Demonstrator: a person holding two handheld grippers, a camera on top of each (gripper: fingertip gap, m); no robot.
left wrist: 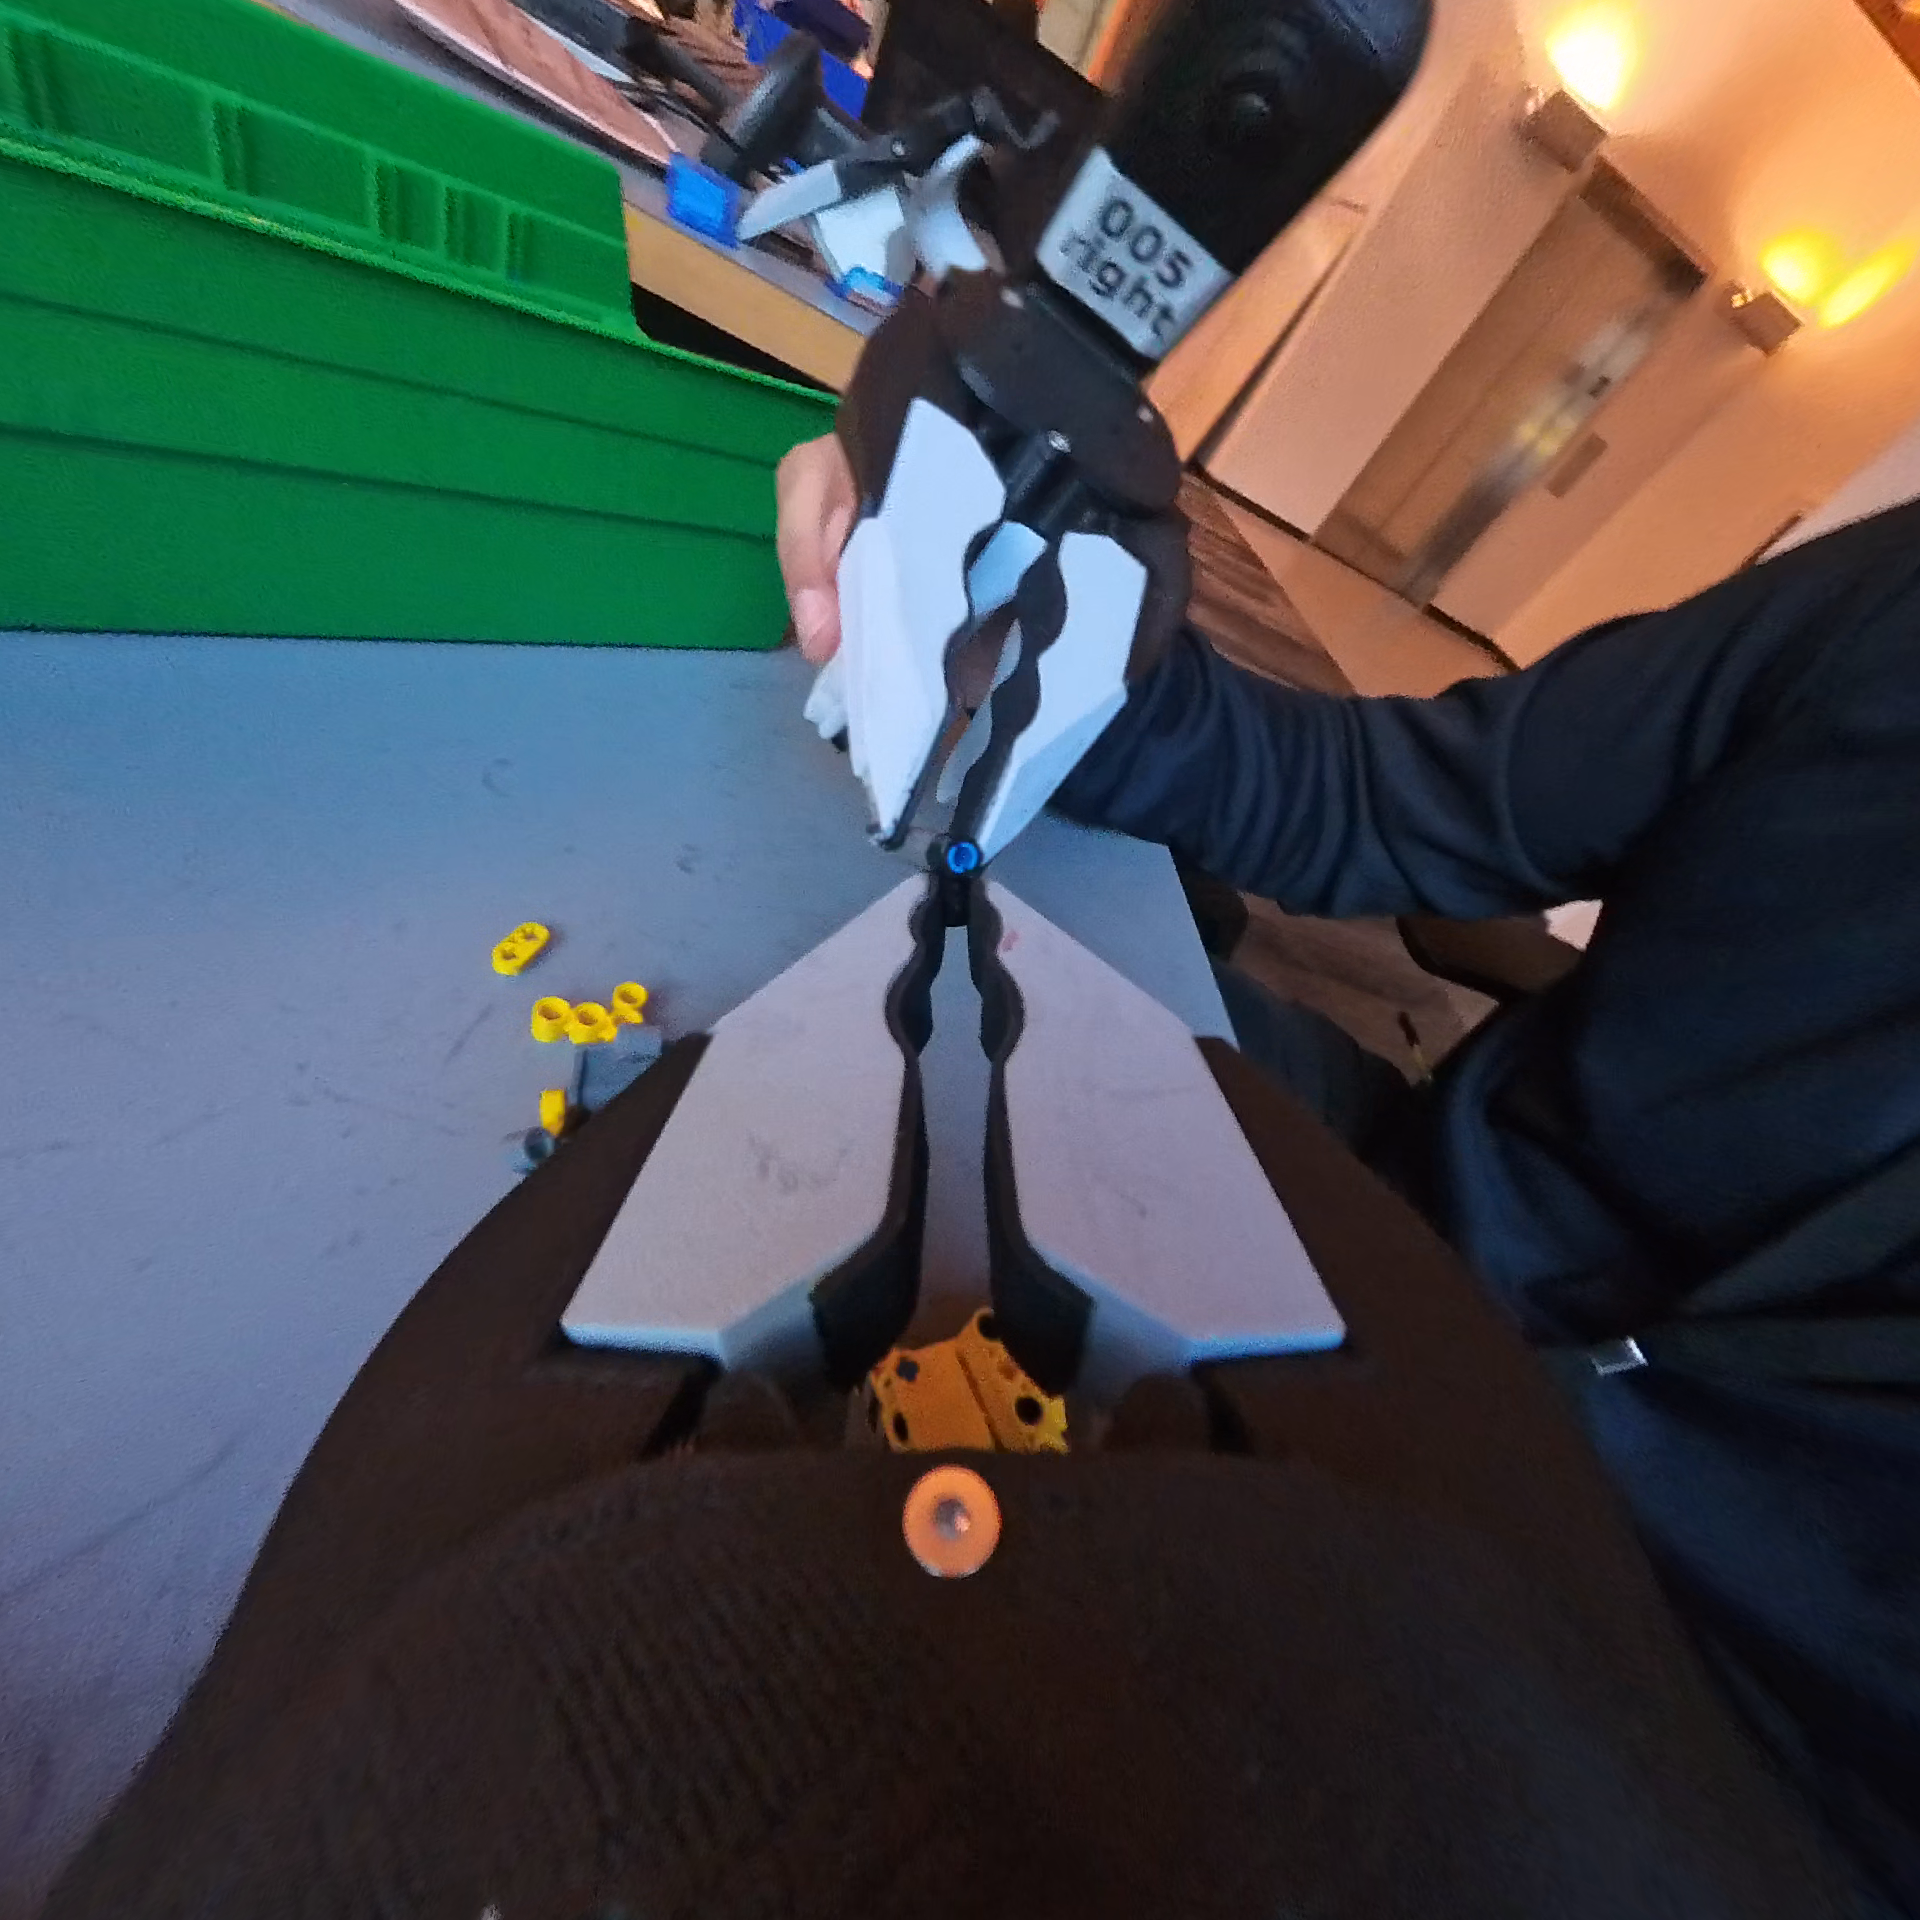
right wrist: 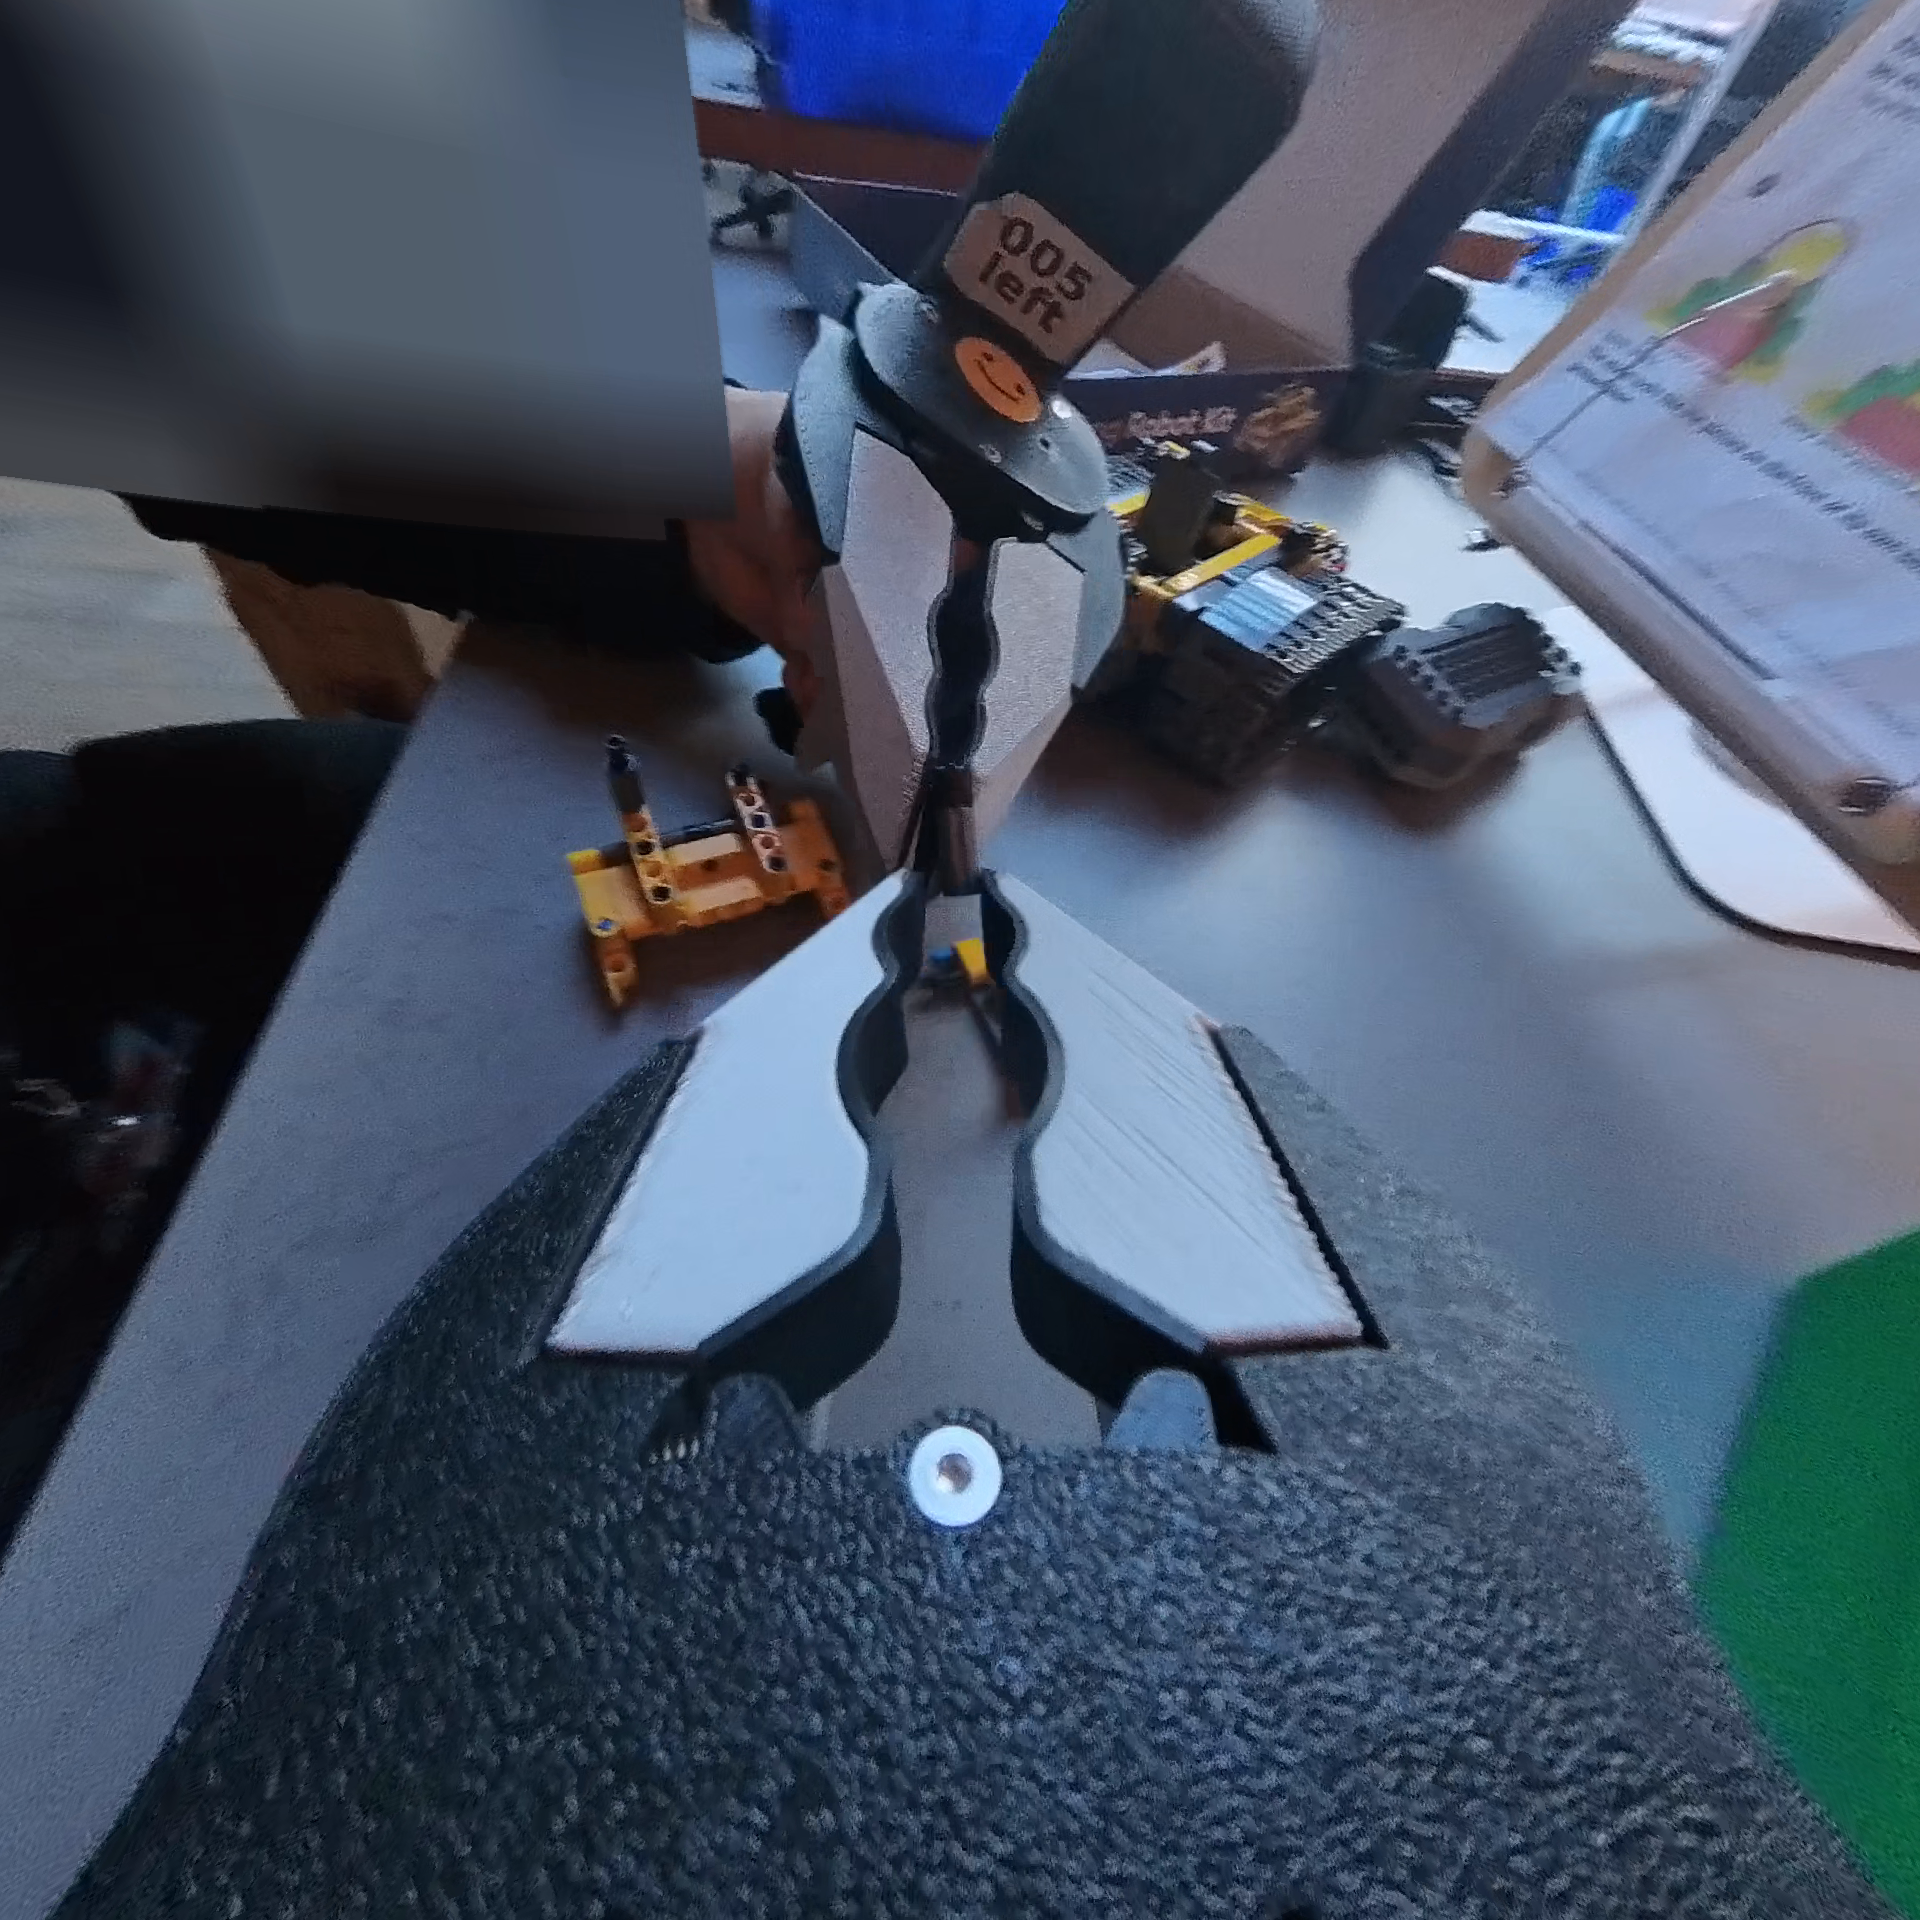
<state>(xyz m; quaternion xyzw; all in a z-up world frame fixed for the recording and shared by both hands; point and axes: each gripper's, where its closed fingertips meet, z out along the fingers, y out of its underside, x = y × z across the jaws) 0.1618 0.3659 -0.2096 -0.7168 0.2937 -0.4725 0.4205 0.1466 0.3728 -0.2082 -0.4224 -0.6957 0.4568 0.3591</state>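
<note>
My left gripper (left wrist: 951, 906) is shut on a small black piece with a blue pin (left wrist: 962, 857), held above the grey table (left wrist: 312, 1039). My right gripper (left wrist: 935, 840) comes down from above and meets it tip to tip, its fingertips closed in on the same piece. In the right wrist view my right gripper (right wrist: 948, 883) holds the dark piece (right wrist: 951, 831) from below, and the left gripper (right wrist: 948, 774) is shut on its upper end. A yellow frame assembly (right wrist: 707, 873) lies on the table just left of the tips.
Small yellow parts (left wrist: 587, 1018) and a grey part (left wrist: 618, 1065) lie left of my left gripper. A green bin (left wrist: 312, 416) stands behind. A black and yellow tracked model (right wrist: 1236, 623) and a board with a printed sheet (right wrist: 1714, 416) stand to the right. The table edge (right wrist: 343, 935) runs on the left. My left and right fingertips are right by each other.
</note>
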